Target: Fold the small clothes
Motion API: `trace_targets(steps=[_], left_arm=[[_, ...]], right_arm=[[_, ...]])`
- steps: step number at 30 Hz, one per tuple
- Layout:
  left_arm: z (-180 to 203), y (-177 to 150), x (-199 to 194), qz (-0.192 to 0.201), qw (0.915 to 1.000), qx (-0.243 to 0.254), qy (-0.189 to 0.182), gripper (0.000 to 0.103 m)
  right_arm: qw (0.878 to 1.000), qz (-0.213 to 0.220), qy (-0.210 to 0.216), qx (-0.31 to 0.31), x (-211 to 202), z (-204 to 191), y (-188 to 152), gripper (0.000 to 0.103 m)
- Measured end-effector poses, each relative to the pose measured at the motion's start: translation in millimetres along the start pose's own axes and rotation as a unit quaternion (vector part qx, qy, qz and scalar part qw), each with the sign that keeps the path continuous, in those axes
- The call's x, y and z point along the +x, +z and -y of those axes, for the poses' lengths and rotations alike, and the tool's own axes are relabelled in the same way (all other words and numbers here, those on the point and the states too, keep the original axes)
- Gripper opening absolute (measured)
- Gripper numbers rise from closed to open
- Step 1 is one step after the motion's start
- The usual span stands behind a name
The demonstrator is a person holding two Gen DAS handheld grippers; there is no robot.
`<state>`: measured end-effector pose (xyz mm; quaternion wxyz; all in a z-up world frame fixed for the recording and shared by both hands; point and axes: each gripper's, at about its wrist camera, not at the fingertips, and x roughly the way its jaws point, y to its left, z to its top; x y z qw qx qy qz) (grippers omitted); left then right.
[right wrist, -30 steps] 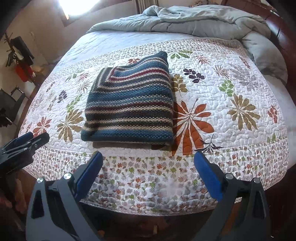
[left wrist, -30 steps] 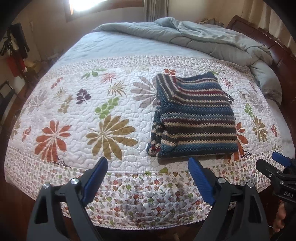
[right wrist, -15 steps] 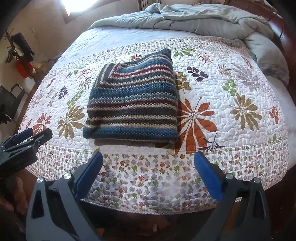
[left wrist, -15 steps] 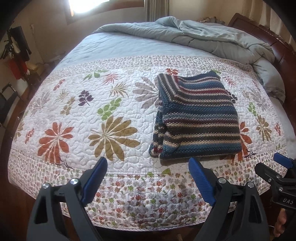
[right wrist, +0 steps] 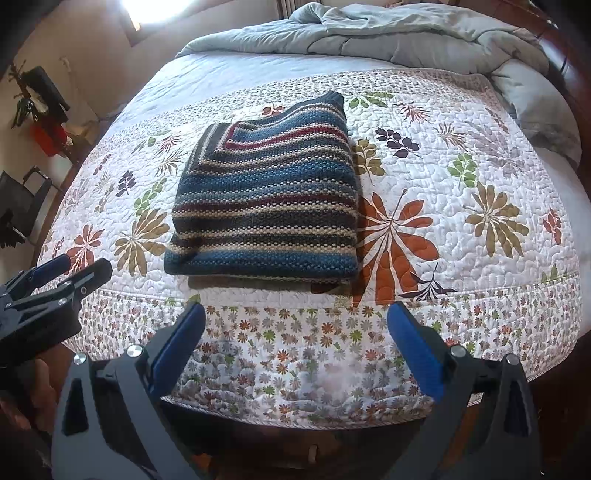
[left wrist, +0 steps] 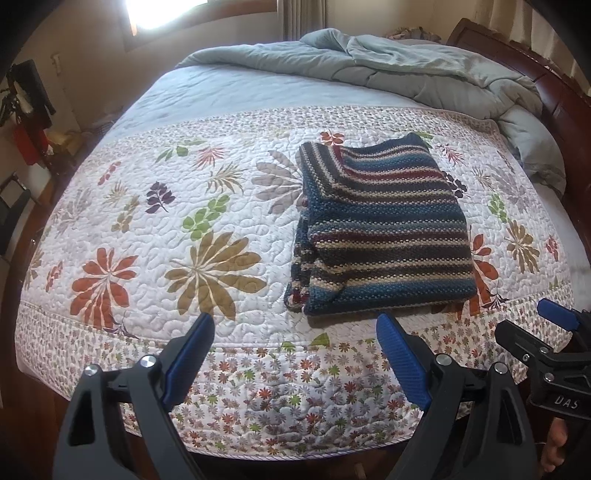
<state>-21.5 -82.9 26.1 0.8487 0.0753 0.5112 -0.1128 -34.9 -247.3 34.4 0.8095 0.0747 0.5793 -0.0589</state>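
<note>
A striped knit sweater (left wrist: 380, 229) (right wrist: 269, 195) in blue, maroon and cream lies folded into a neat rectangle on the floral quilt (left wrist: 155, 229) (right wrist: 461, 177). My left gripper (left wrist: 295, 326) hangs open over the quilt's near border, just short of the sweater's front edge, nothing between its blue pads. My right gripper (right wrist: 295, 317) is open too, hovering in front of the sweater's near edge and holding nothing. Each gripper shows in the other's view: the right one (left wrist: 532, 321) at the far right, the left one (right wrist: 85, 266) at the far left.
A rumpled grey-blue comforter (left wrist: 406, 70) is heaped at the head of the bed. A dark wooden bed frame (left wrist: 524, 62) runs along the right. Chairs and red items (right wrist: 40, 110) stand by the wall at left. A bright window (left wrist: 155, 14) is beyond.
Both views have drifted slightly, so the sweater sits a touch higher and nearer the centre. The sweater has not moved and both grippers stay open.
</note>
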Motion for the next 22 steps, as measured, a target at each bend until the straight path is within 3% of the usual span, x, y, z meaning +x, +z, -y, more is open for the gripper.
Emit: trace_targets(steps=[22], left_arm=[[2.0, -2.0, 4.8, -0.01, 0.9999, 0.003, -0.009, 0.09]], right_arm=[[1.0, -0.008, 0.002, 0.001, 6.1, 1.2, 1.2, 0.098]])
